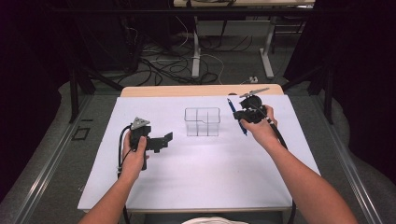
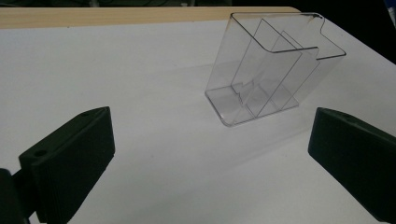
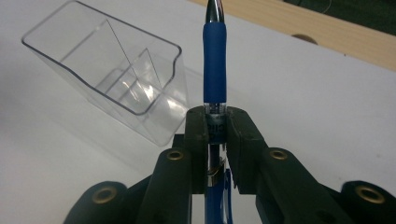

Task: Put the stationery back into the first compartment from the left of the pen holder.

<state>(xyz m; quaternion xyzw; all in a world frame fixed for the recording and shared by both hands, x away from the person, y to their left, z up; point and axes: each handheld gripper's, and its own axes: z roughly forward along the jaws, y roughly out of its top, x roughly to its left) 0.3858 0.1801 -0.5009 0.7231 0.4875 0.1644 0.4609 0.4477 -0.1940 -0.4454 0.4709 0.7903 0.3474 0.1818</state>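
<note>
Room: dark curtains on both sides, a tangle of cables (image 1: 163, 70) on the floor beyond the table, and the legs of another desk further back.
Surface: a white sheet (image 1: 196, 172) covers the table, with a strip of bare wood (image 1: 201, 90) showing along the far edge.
Holder: a clear plastic organiser (image 1: 202, 121) with inner dividers stands upright near the middle of the sheet, open at the top and empty as far as I can see.
Pen: a blue pen (image 3: 214, 70) with a rubber grip sleeve and a silver tip, pinched around its barrel and lifted off the sheet, to the right of the organiser.
Right gripper: the right gripper (image 3: 217, 122) has its jaws drawn in tight on the pen, the tip pointing away from the hand.
Left gripper: the left gripper (image 2: 208, 154) rests on the sheet to the left of the organiser, jaws spread wide with nothing between them, facing the clear plastic.
Step in hand: I'd judge the pen is picked up and being carried toward the organiser.
Next move: it looks to call for swinging the pen over one compartment, tipping it upright, lowering it between the dividers, then letting go.
Watch for: the light organiser could tip if the pen knocks its rim; the idle gripper is near enough to steady it.
</note>
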